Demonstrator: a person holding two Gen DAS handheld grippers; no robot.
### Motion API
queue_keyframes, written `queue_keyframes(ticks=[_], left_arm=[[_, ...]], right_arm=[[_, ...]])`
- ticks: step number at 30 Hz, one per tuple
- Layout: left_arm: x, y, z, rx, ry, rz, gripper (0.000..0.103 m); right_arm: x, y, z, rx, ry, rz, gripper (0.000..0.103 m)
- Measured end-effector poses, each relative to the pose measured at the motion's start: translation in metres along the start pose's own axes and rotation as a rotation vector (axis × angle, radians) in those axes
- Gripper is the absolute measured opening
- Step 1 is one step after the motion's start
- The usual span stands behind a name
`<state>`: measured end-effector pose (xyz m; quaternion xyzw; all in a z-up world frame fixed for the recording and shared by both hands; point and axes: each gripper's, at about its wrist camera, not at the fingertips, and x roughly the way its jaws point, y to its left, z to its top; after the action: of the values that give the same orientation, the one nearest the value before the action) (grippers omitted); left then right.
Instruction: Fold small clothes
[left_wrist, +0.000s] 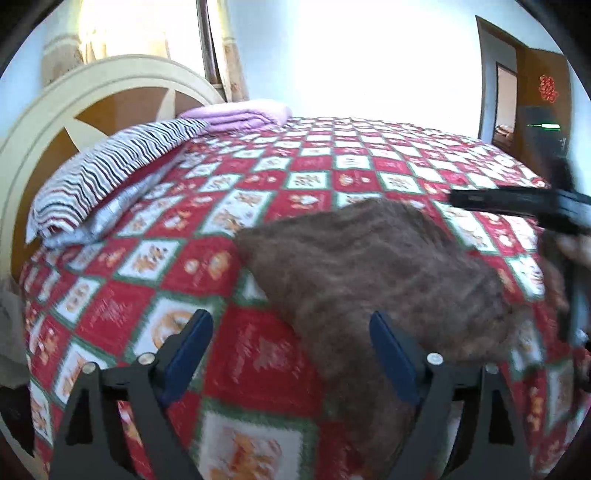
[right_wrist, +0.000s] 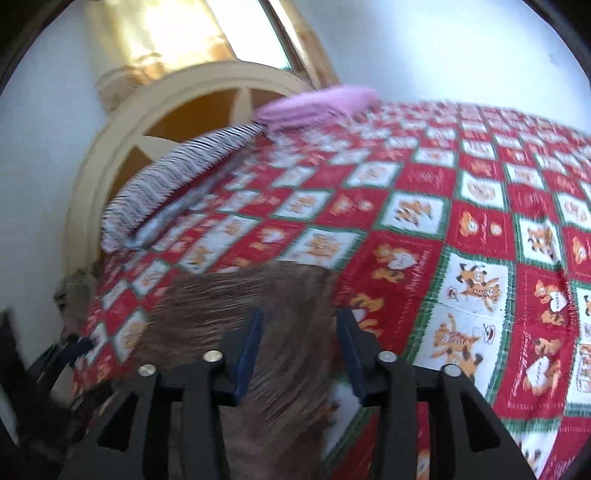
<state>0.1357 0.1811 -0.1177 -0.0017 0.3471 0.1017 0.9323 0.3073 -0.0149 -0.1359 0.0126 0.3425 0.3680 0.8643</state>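
Observation:
A brown knitted garment (left_wrist: 369, 273) lies spread on the red, white and green checked bedspread (left_wrist: 258, 177). My left gripper (left_wrist: 290, 321) is open wide above the garment's near left edge. Its right finger stands over the cloth and its left finger over bare bedspread, with nothing pinched. In the right wrist view the same garment (right_wrist: 236, 295) is blurred and runs under and between the blue pads of my right gripper (right_wrist: 301, 317). Those jaws stand apart and do not press on the cloth. The right tool's black body (left_wrist: 509, 201) shows at the right edge of the left wrist view.
A striped pillow (left_wrist: 110, 173) and a folded pink blanket (left_wrist: 240, 114) lie at the head of the bed, against a cream and brown headboard (left_wrist: 74, 96). A brown door (left_wrist: 532, 85) stands at the far right. Grey cloth (right_wrist: 74, 291) hangs at the bed's left edge.

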Motion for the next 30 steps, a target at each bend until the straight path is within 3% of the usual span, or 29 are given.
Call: queue_keyframes(ticks=[5,7,9,13,16,20,23,26,30], left_arm=[[0.035,0.006,-0.003,-0.013,0.058,0.029,0.090],[0.043,0.007,-0.008,-0.025,0.081,0.036,0.090],[0.044,0.008,-0.013,-0.033,0.083,0.031,0.092],[0.046,0.011,-0.018,-0.051,0.071,0.029,0.097],[0.048,0.015,-0.021,-0.082,0.055,0.034,0.102],[0.050,0.023,-0.022,-0.132,0.073,0.008,0.103],[0.037,0.025,-0.022,-0.145,0.080,0.009,0.103],[0.006,0.025,-0.024,-0.134,0.034,0.002,0.103],[-0.034,0.027,-0.016,-0.130,-0.051,0.000,0.103]], right_arm=[[-0.014,0.046,-0.040,-0.141,0.040,0.106,0.053],[-0.006,0.049,-0.055,-0.160,0.088,0.087,0.053],[0.004,0.039,-0.067,-0.120,0.123,0.035,0.053],[0.006,0.025,-0.082,-0.038,0.098,0.073,0.053],[0.004,0.034,-0.093,-0.039,0.070,0.028,0.054],[0.005,0.058,-0.105,-0.137,0.075,-0.080,0.059],[-0.005,0.066,-0.101,-0.153,0.084,-0.114,0.059],[-0.044,0.074,-0.097,-0.099,0.000,-0.086,0.059],[-0.085,0.104,-0.096,-0.214,-0.142,-0.209,0.061]])
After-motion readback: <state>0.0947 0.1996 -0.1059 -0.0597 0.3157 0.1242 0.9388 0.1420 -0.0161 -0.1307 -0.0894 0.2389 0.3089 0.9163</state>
